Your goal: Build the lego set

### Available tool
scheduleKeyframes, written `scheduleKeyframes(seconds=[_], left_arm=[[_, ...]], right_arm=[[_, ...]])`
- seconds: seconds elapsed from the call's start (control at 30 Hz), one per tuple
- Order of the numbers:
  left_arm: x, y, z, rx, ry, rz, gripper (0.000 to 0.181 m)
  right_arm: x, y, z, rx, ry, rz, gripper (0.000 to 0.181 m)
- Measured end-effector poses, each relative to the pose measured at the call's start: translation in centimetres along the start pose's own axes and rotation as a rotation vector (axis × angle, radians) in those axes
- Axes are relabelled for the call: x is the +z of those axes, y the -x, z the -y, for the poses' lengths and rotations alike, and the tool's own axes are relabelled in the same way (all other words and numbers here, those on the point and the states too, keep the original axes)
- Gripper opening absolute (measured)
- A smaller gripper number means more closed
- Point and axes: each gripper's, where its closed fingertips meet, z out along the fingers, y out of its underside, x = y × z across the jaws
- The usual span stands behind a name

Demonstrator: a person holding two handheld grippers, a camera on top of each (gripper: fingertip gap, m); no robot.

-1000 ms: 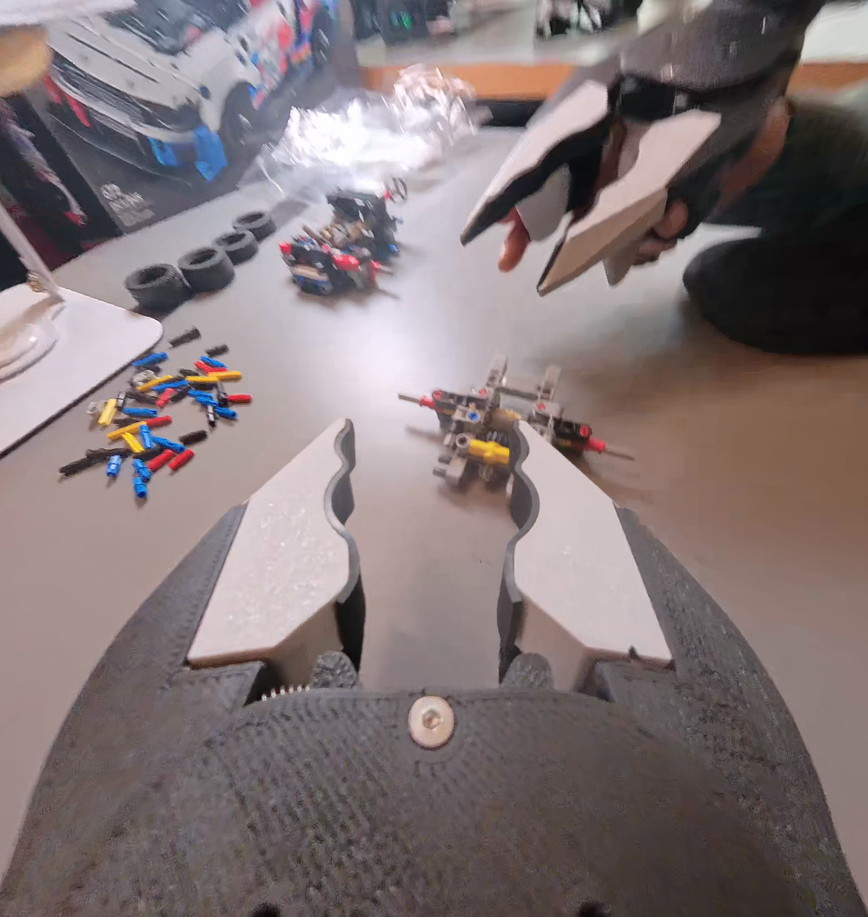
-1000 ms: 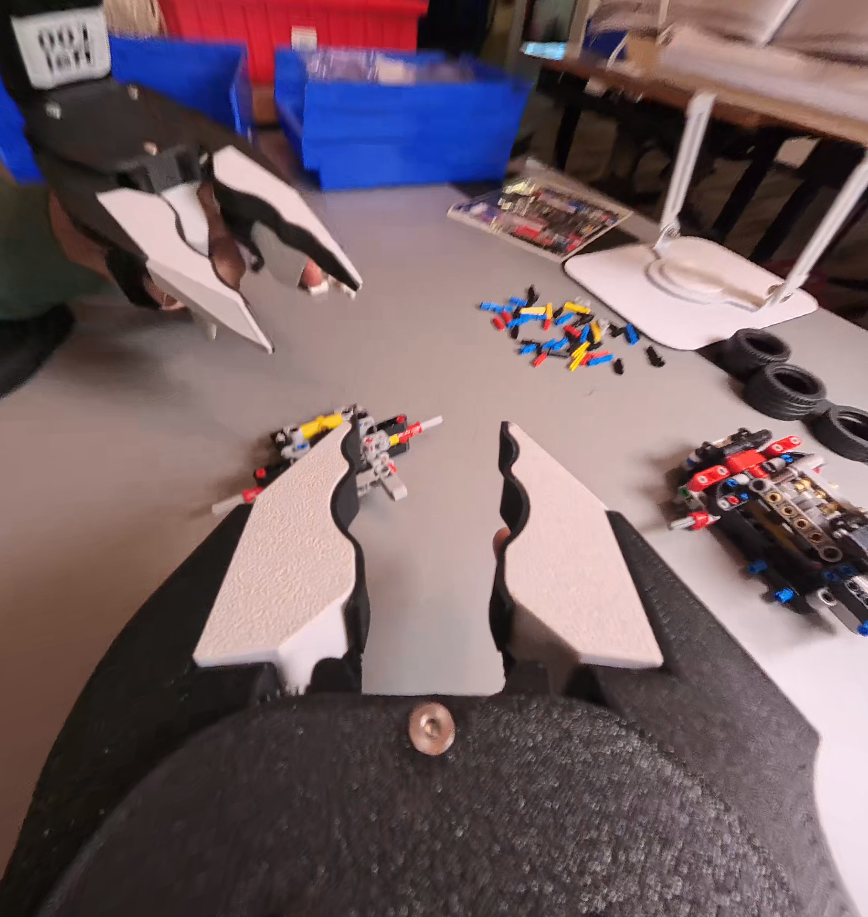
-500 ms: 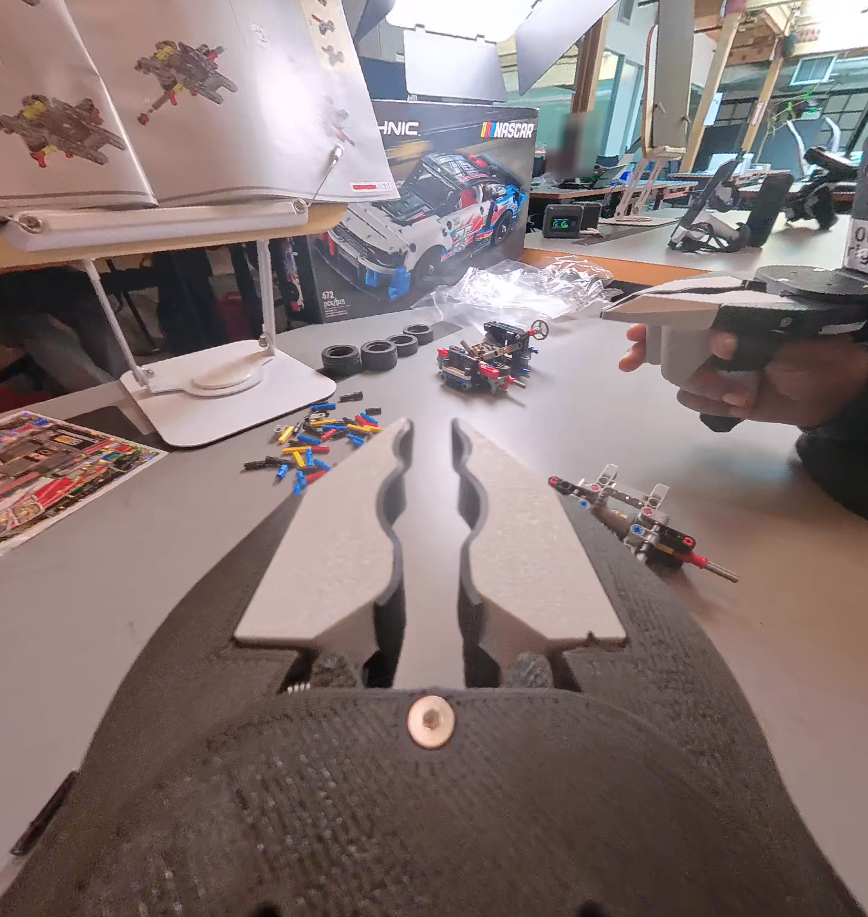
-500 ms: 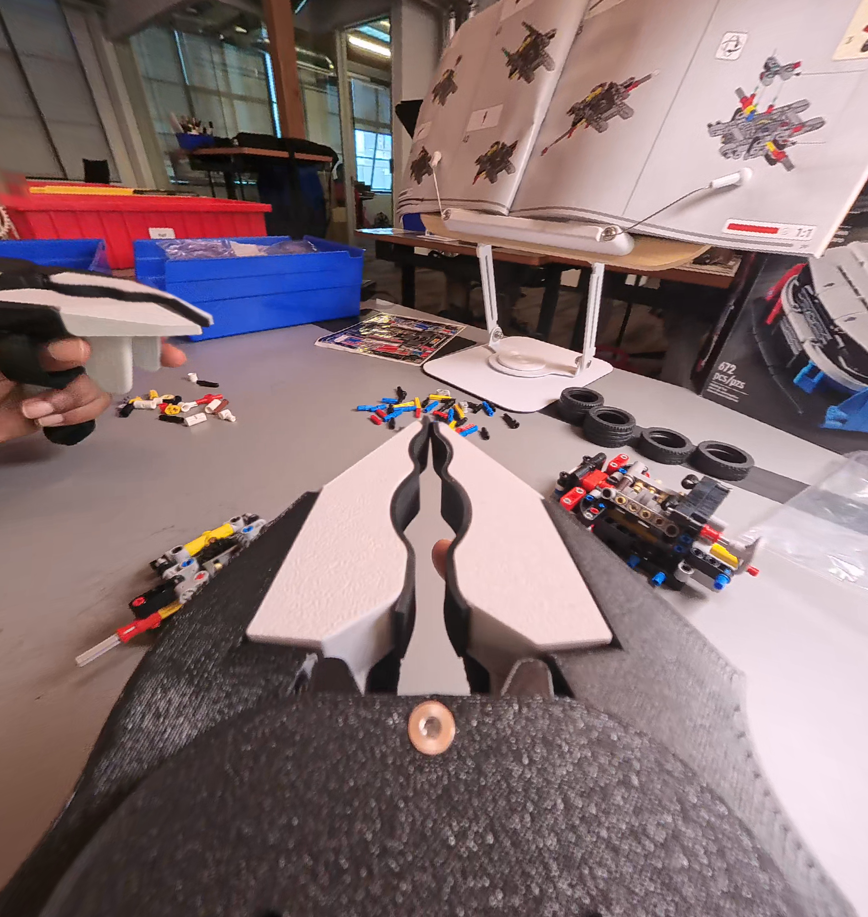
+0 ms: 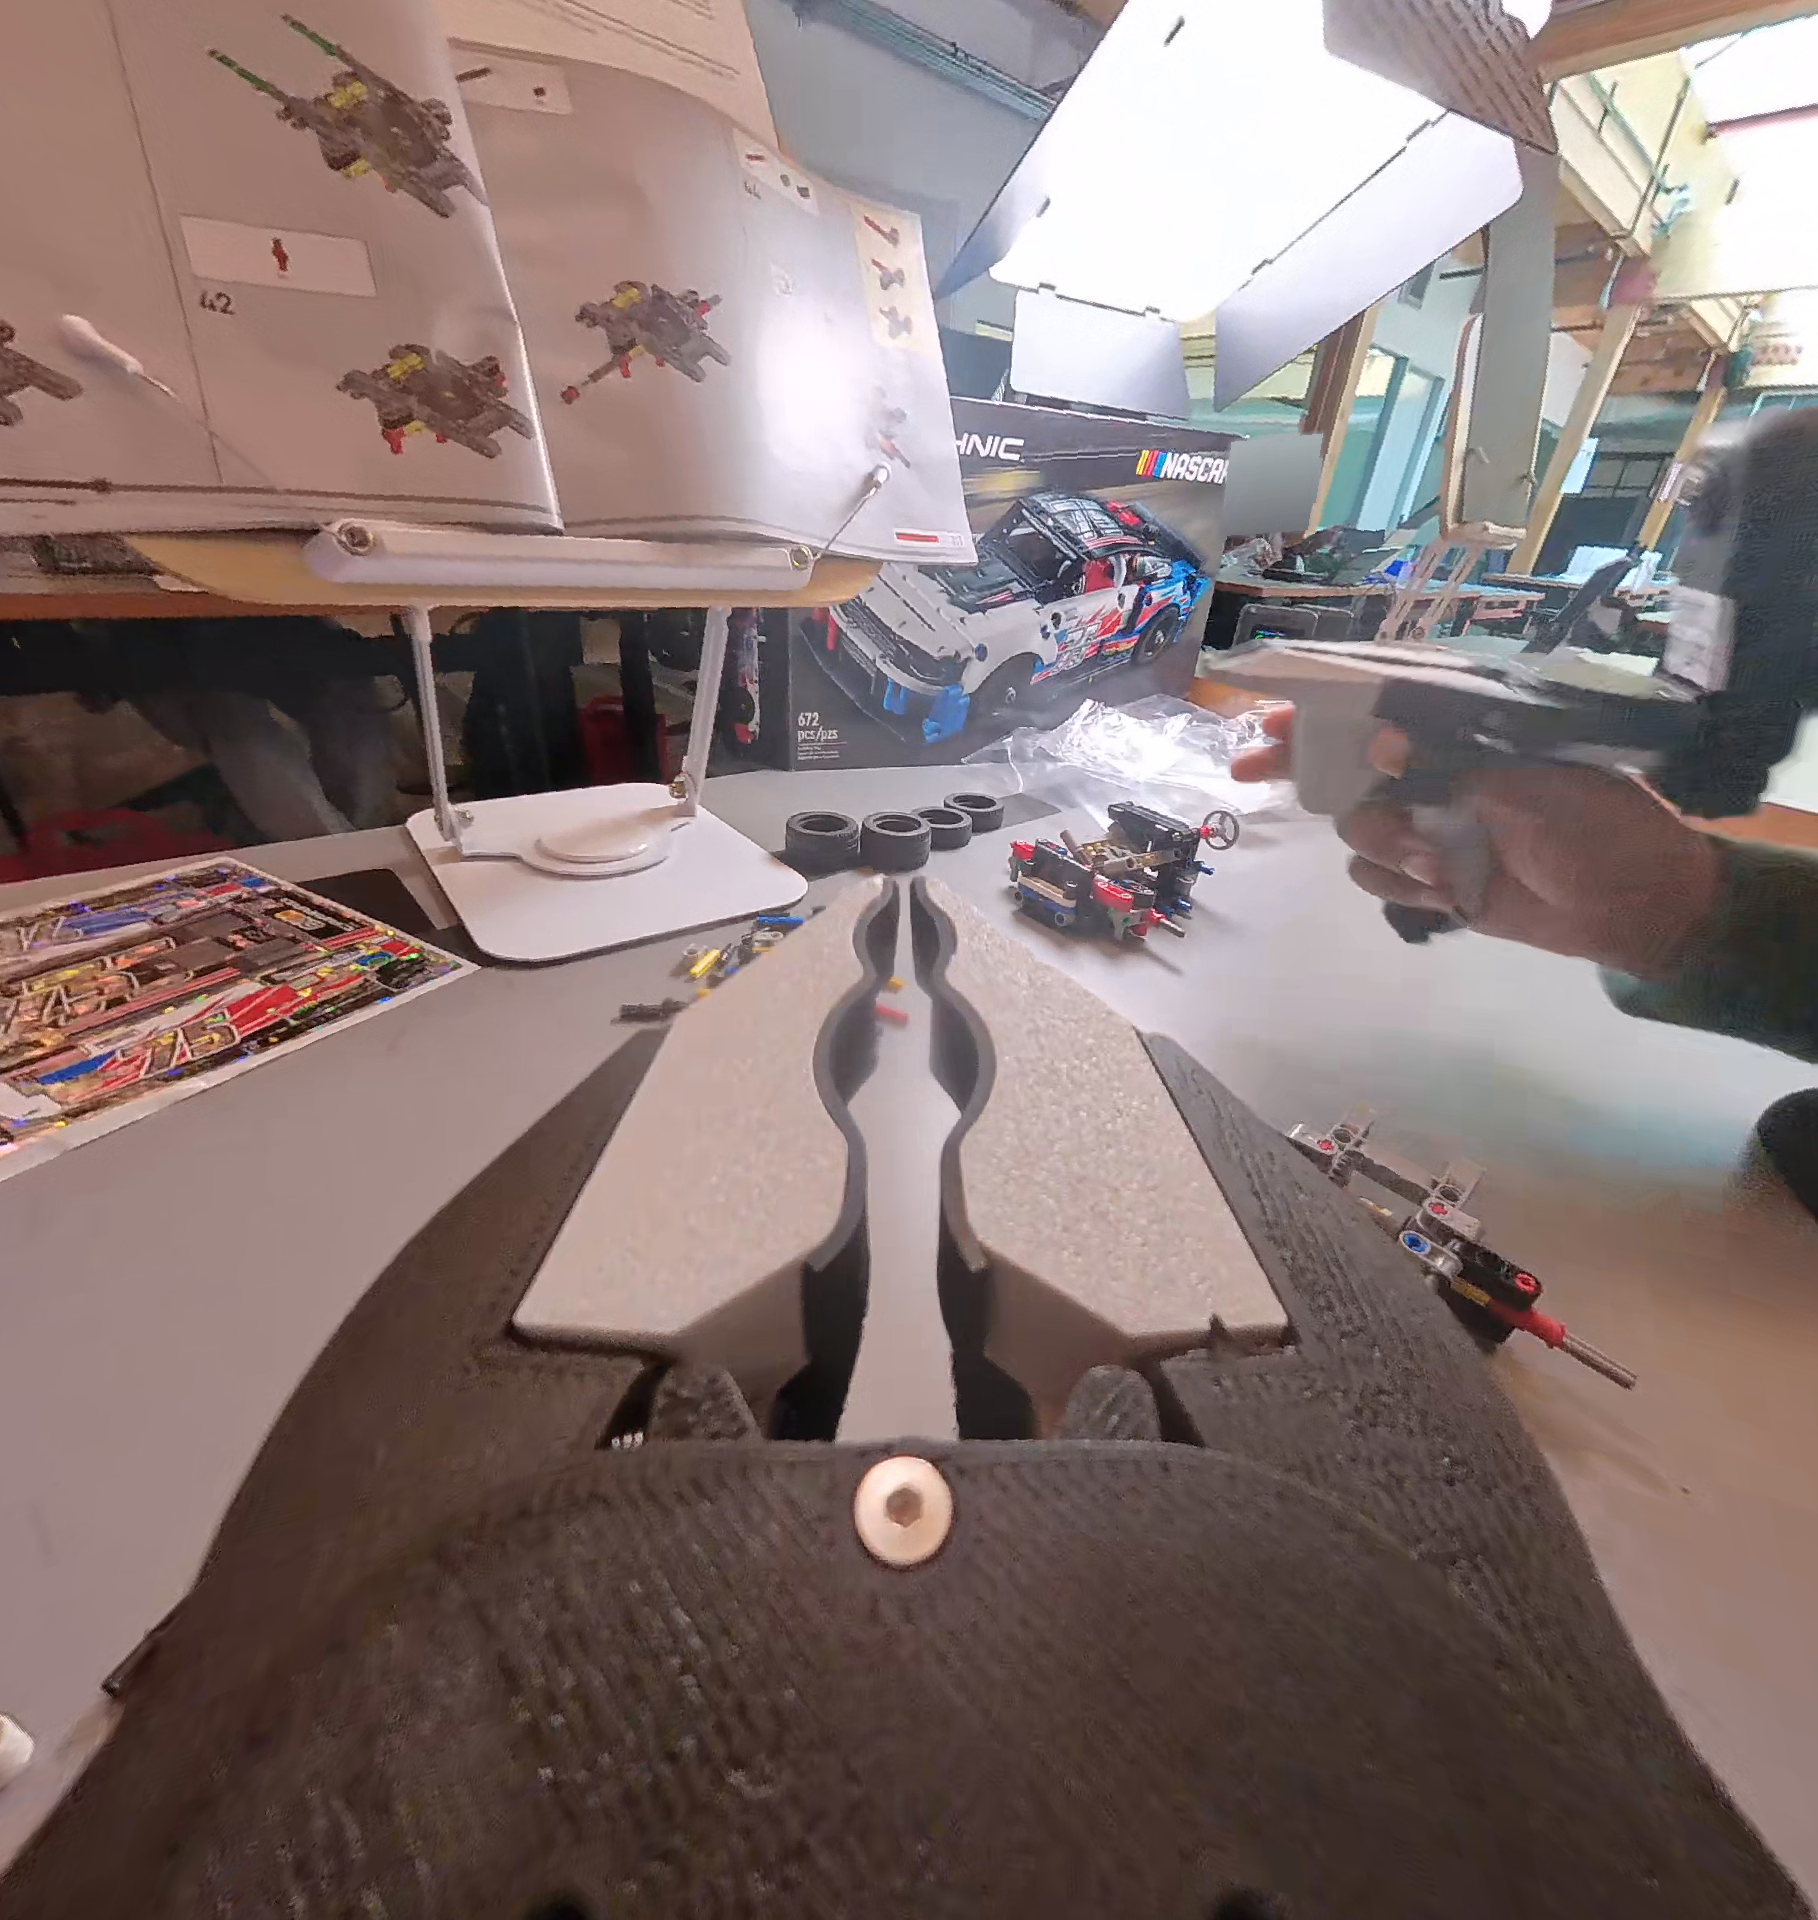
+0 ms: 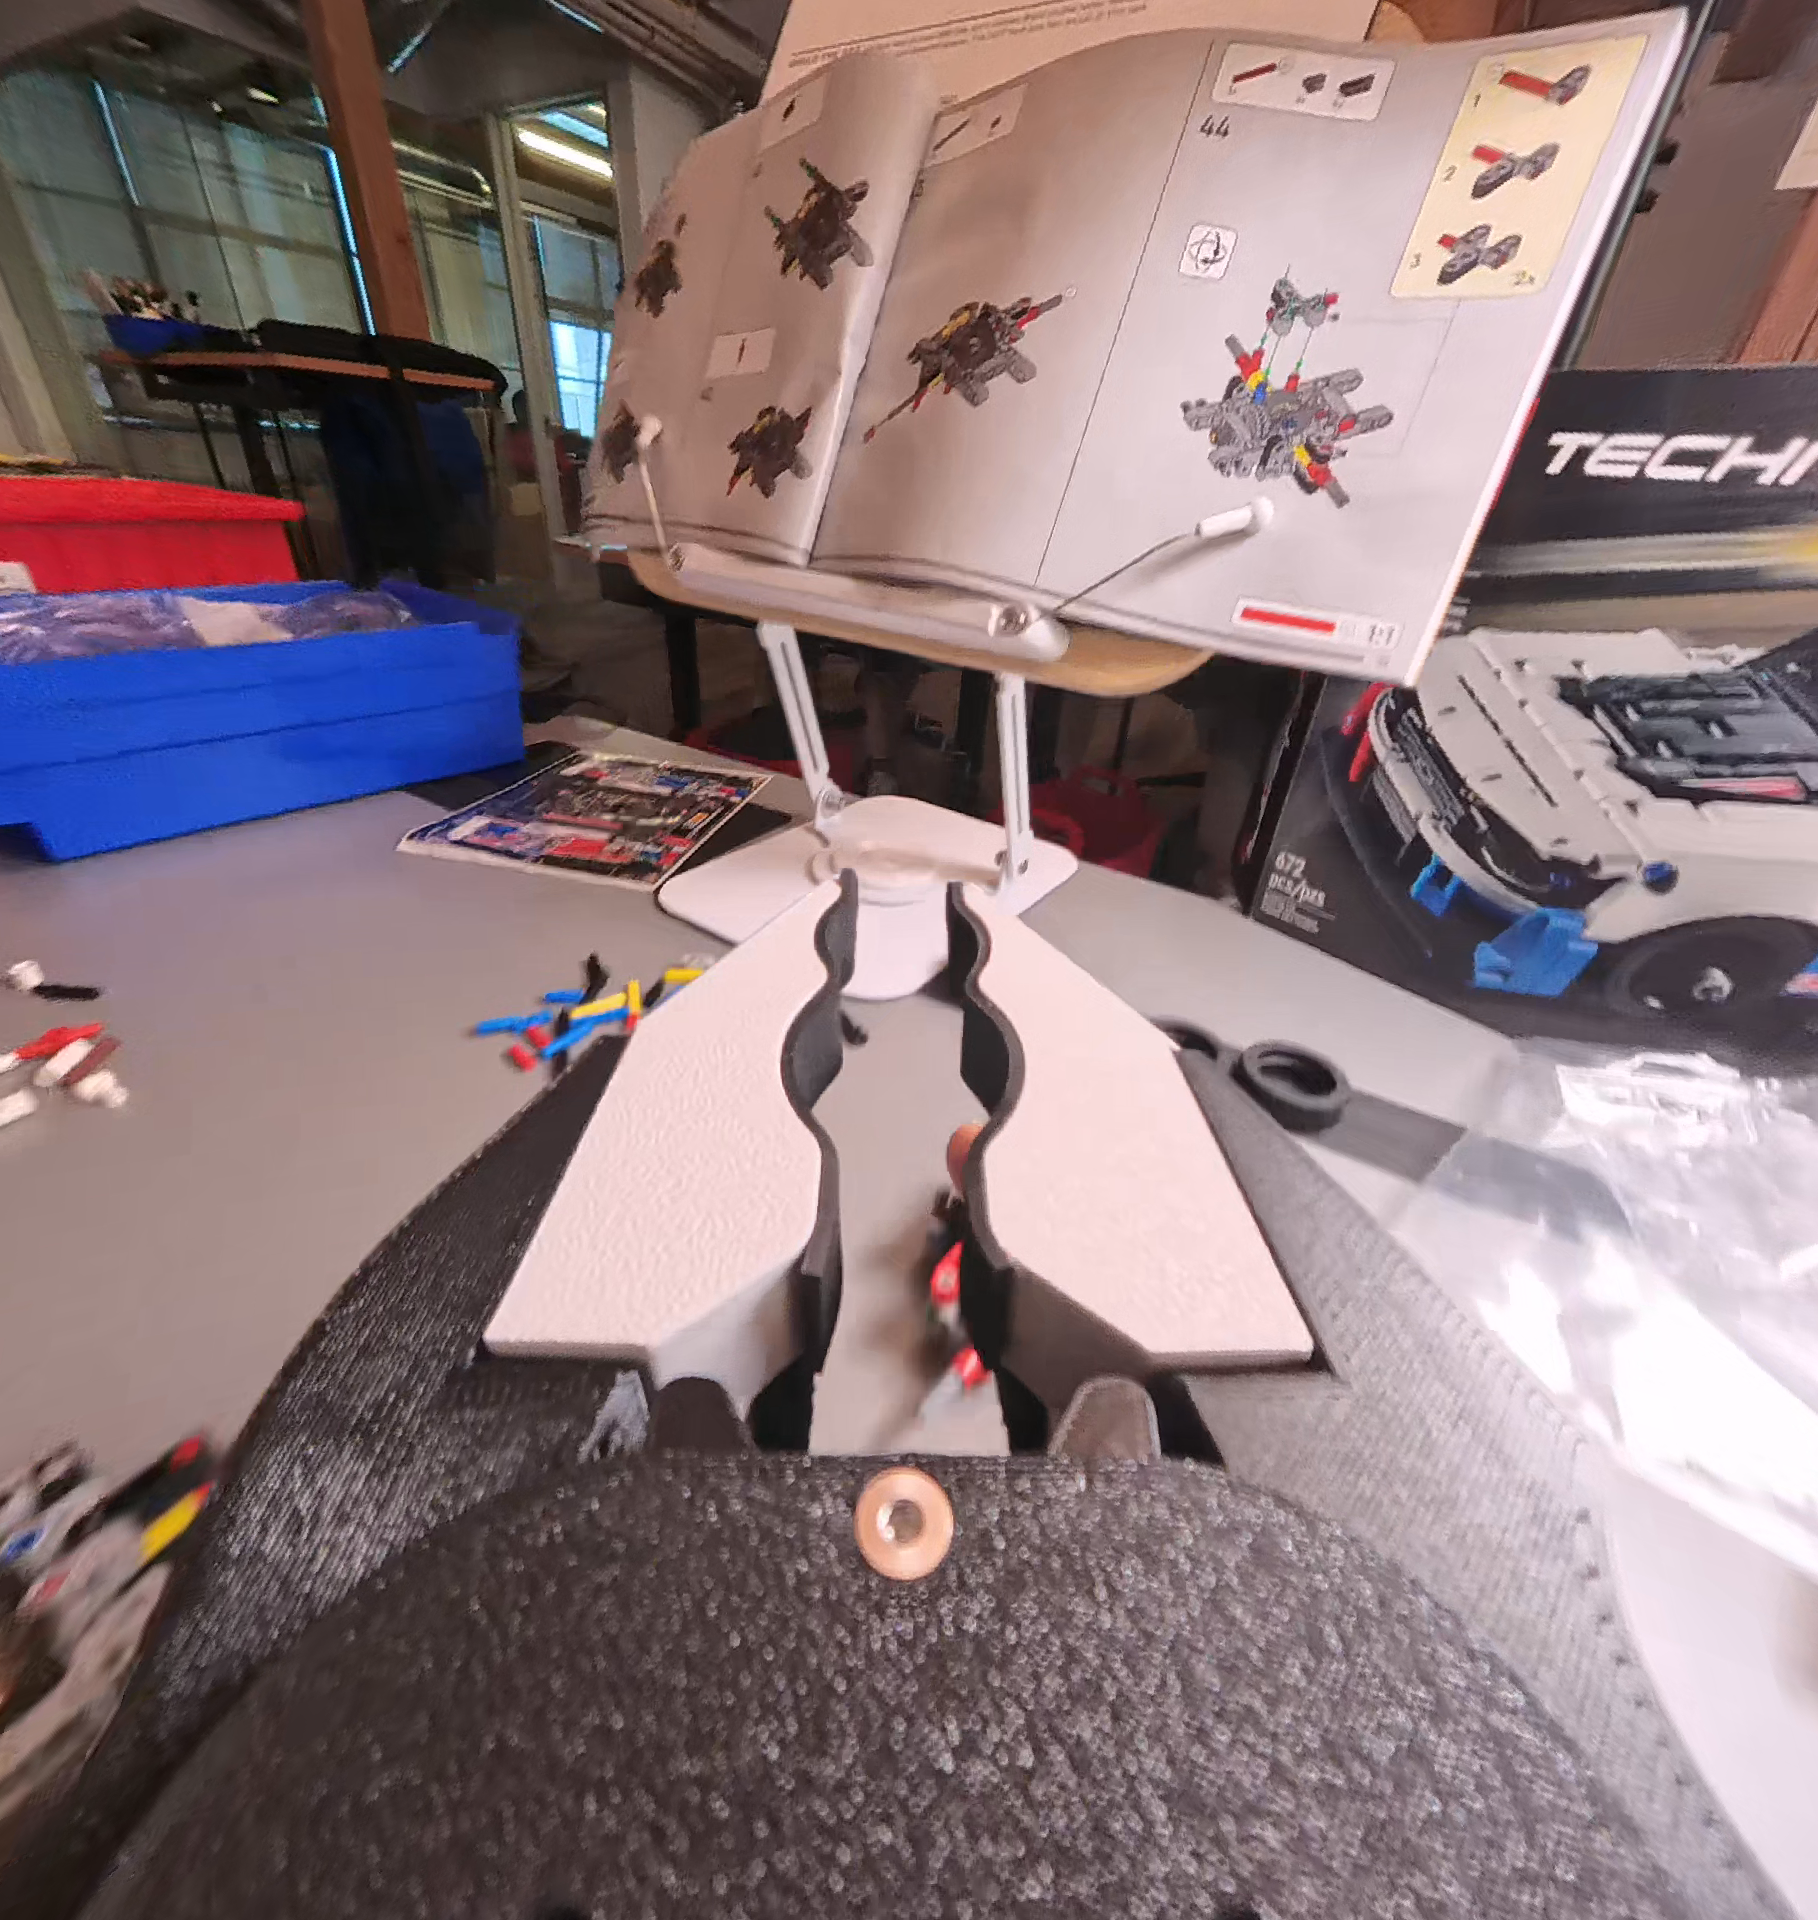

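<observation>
The left gripper [image 5: 903, 891] is held low and level over the grey table [image 5: 261, 1195], its two pale, bumpy-edged fingers almost touching at the tips with nothing between them. The right gripper [image 6: 900, 883] is level too, lifted above the table in a hand [image 5: 1507, 862]; its jaws stand a little apart and hold nothing. Both have rough black bodies with one round screw. A small half-built lego piece [image 5: 1445, 1236] with red-tipped rods lies on the table, right of the left gripper. A bigger black lego block [image 5: 1113, 873] sits farther off, beside four black rubber tires [image 5: 894, 836] in a row. Little loose pegs [image 6: 583, 1013], blue, yellow and red, are scattered near a white stand [image 6: 863, 862] that holds an open instruction book [image 6: 1092, 312]. Crinkly clear plastic [image 6: 1663, 1226] lies by the box [image 6: 1611, 779] with a car on it.
</observation>
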Motion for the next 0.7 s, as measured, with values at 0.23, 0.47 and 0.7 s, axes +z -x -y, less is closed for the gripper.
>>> scheduleKeyframes(seconds=[0.23,0.47,0.7], left_arm=[[-0.3,0.0,-0.3,0.018,0.012,0.007,0.001],[-0.2,0.1,-0.5,0.014,0.021,-0.003,0.001],[0.3,-0.4,-0.9,-0.017,0.033,-0.044,0.003]], right_arm=[[13.7,-6.6,2.8,0.077,0.126,-0.092,0.040],[18.3,-8.8,2.8,0.263,0.127,-0.170,0.009],[16.7,-8.1,-0.5,0.518,0.088,-0.111,0.016]])
